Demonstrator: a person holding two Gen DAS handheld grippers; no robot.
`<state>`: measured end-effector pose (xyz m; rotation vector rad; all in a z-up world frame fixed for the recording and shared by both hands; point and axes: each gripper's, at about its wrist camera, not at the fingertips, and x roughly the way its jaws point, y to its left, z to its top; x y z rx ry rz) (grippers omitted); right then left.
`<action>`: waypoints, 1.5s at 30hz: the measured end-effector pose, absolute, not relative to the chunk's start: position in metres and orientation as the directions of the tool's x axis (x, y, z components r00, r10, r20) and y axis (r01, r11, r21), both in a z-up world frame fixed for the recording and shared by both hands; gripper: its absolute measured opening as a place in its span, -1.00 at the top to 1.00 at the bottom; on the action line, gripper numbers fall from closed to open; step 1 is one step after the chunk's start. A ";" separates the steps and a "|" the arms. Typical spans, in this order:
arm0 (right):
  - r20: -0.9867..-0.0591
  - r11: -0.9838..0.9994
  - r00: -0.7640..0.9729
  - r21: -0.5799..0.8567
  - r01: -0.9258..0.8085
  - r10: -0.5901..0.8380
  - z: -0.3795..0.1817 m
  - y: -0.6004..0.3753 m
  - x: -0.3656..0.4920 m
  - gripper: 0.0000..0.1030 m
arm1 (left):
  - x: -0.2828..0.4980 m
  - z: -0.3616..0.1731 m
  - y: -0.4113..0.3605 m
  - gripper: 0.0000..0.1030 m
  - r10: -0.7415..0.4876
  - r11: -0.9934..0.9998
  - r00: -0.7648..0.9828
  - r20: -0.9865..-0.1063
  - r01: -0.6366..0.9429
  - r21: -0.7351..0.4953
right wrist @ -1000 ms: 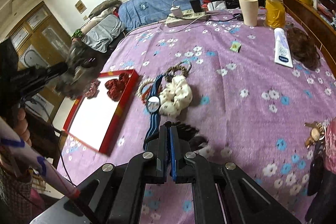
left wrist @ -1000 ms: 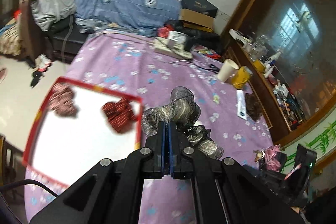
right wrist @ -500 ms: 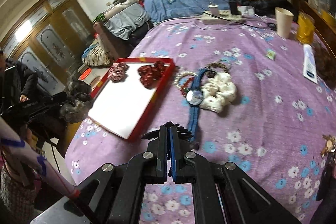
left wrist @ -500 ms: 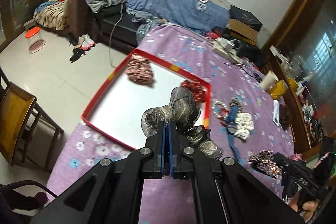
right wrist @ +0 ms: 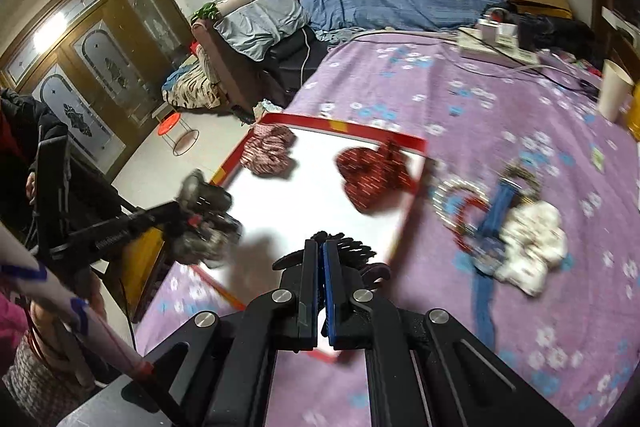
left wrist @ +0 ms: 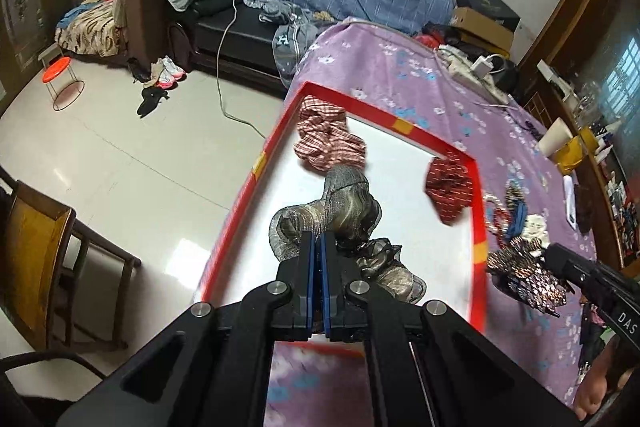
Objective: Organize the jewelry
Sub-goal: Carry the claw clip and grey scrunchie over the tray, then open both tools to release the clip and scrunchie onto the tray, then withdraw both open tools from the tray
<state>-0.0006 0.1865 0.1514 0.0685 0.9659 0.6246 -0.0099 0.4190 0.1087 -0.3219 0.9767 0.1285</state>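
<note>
Two grippers are clamped on scrunchies above the red-rimmed tray [left wrist: 478,227]: the left gripper [left wrist: 318,247] pinches a grey-gold scrunchie [left wrist: 344,211], the right gripper [right wrist: 318,259] a dark one [right wrist: 348,249], mostly hidden behind its fingers. Farther in the tray lie a checked scrunchie [left wrist: 326,139] and a red scrunchie [left wrist: 450,187]. Beyond the tray's rim, motion-blurred bracelets [right wrist: 460,203], a blue watch [right wrist: 494,223] and a white scrunchie [right wrist: 532,247] rest on the purple cloth.

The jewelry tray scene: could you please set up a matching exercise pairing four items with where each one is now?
Items:
1. grey shimmery scrunchie
2. plaid scrunchie
3. white scrunchie
4. dark sequinned scrunchie

Places:
A. on the purple cloth, outside the tray
B. held in the right gripper
C. lying in the red tray
D. held in the left gripper

Pairs: 1-D, 2-C, 3-A, 4-B
</note>
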 end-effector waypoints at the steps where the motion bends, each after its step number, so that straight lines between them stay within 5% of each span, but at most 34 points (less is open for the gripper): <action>1: -0.748 0.823 0.406 0.325 -0.466 0.526 0.149 0.196 0.004 0.94 | -0.004 0.105 0.422 0.95 -0.039 0.947 0.551 -0.834 -0.247 -0.207; 24: -0.827 0.826 0.246 0.383 -0.413 0.506 0.070 0.245 -0.007 0.92 | 0.050 0.061 0.441 0.93 -0.035 0.965 0.485 -0.874 -0.213 -0.156; 28: -0.827 0.831 0.266 0.362 -0.423 0.496 0.076 0.244 -0.007 0.87 | 0.049 0.064 0.441 0.70 -0.035 0.962 0.485 -0.874 -0.220 -0.160; 32: -0.825 0.839 0.292 0.340 -0.426 0.483 0.084 0.241 -0.012 0.39 | 0.039 0.076 0.443 0.35 -0.048 0.955 0.510 -0.859 -0.228 -0.189; 45: -0.806 0.884 0.415 0.263 -0.388 0.422 0.124 0.219 -0.017 0.25 | -0.009 0.122 0.435 0.10 0.101 0.941 0.543 -0.834 -0.324 -0.098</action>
